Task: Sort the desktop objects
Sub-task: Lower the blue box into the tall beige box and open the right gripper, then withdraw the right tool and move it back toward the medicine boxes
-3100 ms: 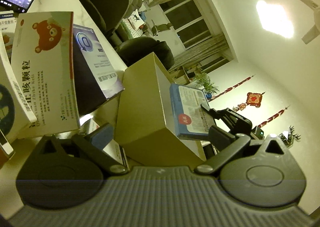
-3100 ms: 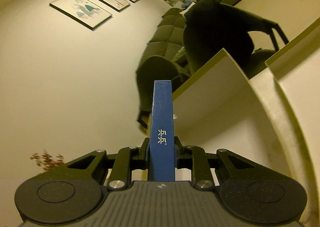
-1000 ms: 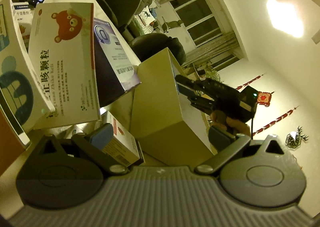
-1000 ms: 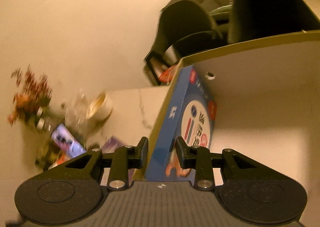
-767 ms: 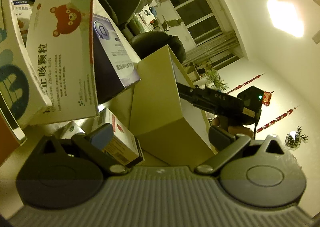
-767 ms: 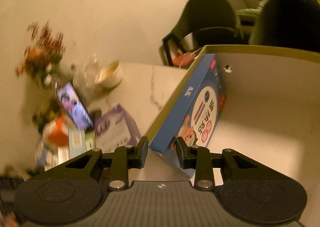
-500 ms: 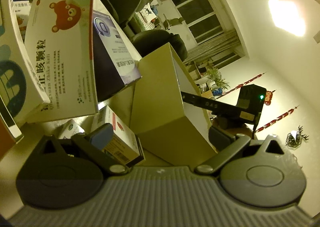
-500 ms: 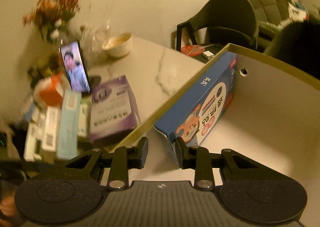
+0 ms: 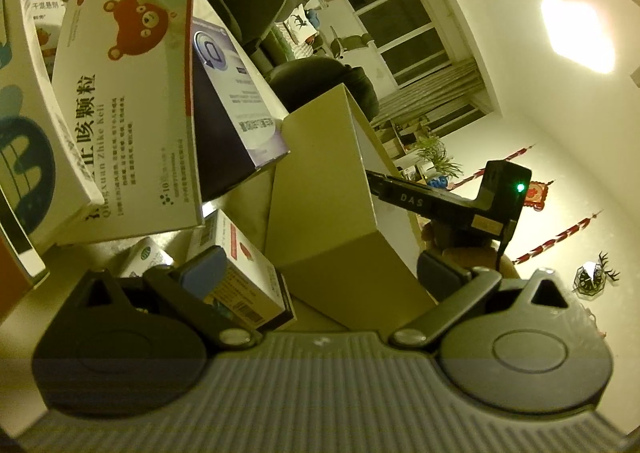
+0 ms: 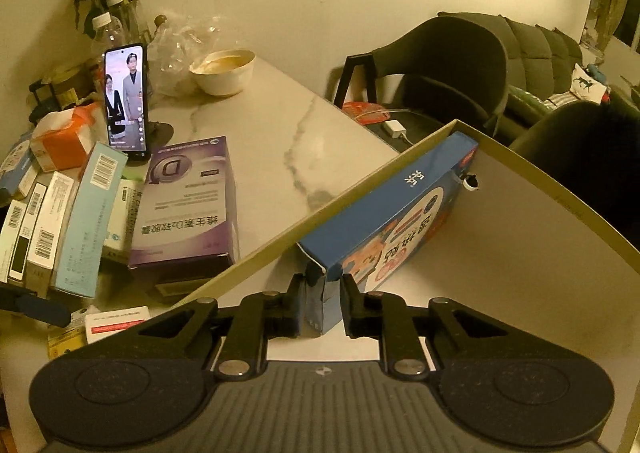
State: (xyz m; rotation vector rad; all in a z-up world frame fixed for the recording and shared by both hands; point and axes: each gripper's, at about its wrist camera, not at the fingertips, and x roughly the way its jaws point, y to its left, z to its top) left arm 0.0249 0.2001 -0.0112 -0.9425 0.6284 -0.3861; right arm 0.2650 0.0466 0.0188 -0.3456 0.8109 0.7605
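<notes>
Lamplit living room behind, the left gripper (image 9: 320,273) has wide, empty fingers beside the cardboard box (image 9: 320,189). Over the marble worktop (image 10: 280,125), the right gripper (image 10: 323,303) pinches the blue carton (image 10: 384,221) by its end flap inside that box; light, crushable card, better held across its rigid edges.

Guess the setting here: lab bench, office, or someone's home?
Most likely a home, a living and dining room. A marble-look table carries medicine boxes, a bowl and a propped phone; dark armchairs and a sofa stand behind it.
</notes>
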